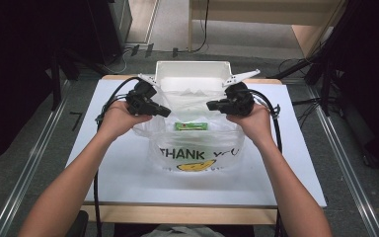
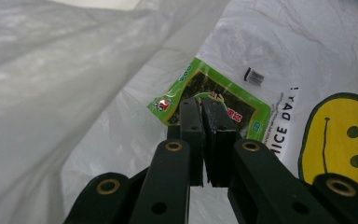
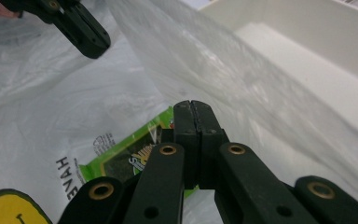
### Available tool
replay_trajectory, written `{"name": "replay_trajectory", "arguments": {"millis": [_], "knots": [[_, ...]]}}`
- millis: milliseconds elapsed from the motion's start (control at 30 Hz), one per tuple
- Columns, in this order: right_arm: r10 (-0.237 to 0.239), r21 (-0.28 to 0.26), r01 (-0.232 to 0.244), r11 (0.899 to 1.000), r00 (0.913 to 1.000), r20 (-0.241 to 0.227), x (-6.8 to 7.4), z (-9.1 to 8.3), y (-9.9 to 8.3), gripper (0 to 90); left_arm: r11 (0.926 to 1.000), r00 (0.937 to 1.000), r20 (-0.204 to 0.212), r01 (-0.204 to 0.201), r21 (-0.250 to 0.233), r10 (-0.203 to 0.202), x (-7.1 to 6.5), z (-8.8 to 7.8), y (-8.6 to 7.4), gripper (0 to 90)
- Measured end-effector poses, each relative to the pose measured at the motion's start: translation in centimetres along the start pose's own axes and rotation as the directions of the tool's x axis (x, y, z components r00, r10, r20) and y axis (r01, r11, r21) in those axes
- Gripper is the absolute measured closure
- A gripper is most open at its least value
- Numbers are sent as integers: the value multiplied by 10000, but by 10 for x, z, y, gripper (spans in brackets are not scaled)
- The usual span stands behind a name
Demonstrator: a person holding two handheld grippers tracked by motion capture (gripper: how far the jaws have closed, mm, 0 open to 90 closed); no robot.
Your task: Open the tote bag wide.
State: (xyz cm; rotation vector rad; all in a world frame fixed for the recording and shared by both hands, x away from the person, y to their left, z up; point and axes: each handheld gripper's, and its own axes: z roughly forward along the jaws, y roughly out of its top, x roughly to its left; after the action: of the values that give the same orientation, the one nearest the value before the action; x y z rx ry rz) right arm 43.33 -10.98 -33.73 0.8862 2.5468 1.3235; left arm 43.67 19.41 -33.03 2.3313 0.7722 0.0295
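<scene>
High view showed both grippers at the mouth of the plastic bag (image 1: 197, 148), left gripper (image 1: 164, 111) and right gripper (image 1: 211, 105) each pinched shut on the bag's thin film, the green packet (image 1: 191, 126) lying inside. Film could have slipped free, letting the mouth collapse over the packet.

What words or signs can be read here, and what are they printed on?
"THANK YOU": on the plastic bag, above a yellow smiley face.
"ICE DAY": part of the bag's print in the left gripper view.
"HAVE": part of the bag's print in the right gripper view.
Barcode on the bag: too small to read.
Green packet inside the bag: lettering too blurred to read.
</scene>
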Motion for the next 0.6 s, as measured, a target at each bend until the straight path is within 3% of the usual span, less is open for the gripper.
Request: {"name": "replay_trajectory", "arguments": {"millis": [533, 600], "knots": [[106, 20, -106, 9999, 9997, 203, -1, 5, -23, 900, 9994, 9998, -92, 153, 314, -151, -1, 21, -15, 884], [200, 253, -206, 9995, 9995, 233, -2, 9, -28, 900, 9987, 9998, -134, 172, 476, -166, 1, 22, -18, 883]]}}
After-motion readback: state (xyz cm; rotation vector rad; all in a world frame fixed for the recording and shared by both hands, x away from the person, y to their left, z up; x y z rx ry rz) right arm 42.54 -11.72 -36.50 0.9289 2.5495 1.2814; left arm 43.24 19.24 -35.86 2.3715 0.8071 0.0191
